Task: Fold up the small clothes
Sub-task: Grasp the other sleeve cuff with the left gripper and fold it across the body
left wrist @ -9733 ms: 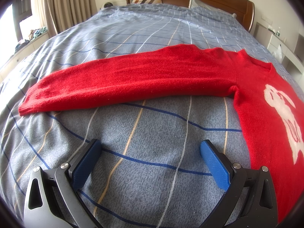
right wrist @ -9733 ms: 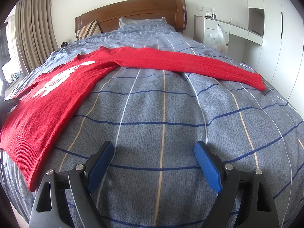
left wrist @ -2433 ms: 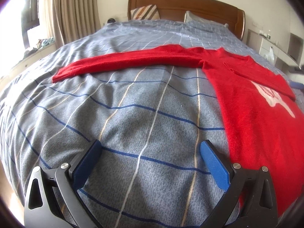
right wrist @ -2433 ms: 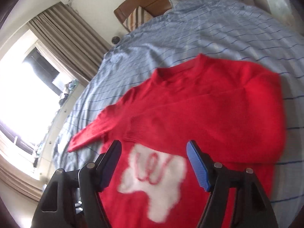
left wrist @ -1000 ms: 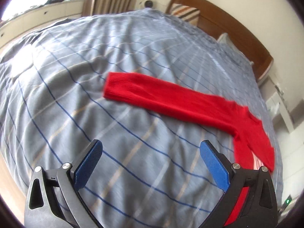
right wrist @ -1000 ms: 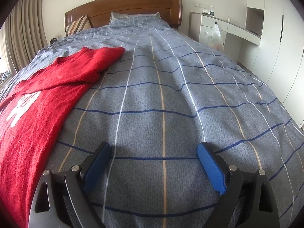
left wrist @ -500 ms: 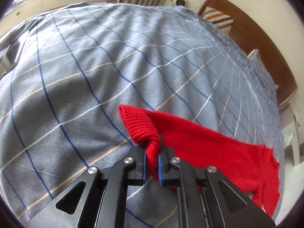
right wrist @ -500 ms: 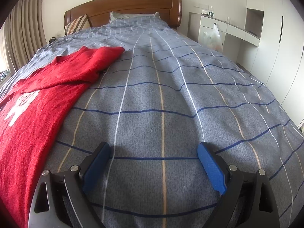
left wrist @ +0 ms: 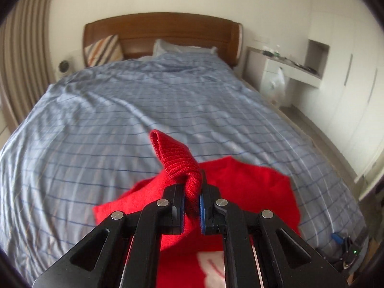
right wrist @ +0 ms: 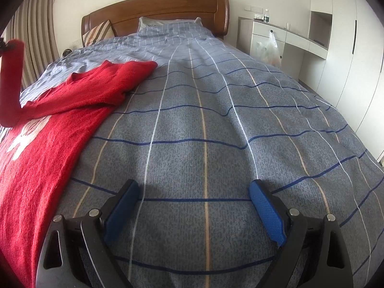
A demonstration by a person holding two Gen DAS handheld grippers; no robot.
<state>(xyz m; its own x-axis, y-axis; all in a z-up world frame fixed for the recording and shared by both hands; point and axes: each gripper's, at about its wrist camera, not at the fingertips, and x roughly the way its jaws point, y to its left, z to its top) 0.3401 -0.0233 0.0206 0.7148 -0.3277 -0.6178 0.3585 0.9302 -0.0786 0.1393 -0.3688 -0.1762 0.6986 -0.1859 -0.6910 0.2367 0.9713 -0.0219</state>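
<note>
red sweater [left wrist: 252, 192]: i held its cuff [left wrist: 177, 160] clamped in left gripper [left wrist: 192, 199], frame centre, for folding inward; right gripper [right wrist: 194, 206] gaped idle.

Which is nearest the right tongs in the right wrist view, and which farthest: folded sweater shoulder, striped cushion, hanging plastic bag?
1. Folded sweater shoulder, ahead-left of the right tongs on the bedspread.
2. Hanging plastic bag, far right, on the white cabinet.
3. Striped cushion, far left, against the headboard.

Red sweater [right wrist: 48, 148] with white motif; grey-blue checked bedspread [right wrist: 216, 132].
</note>
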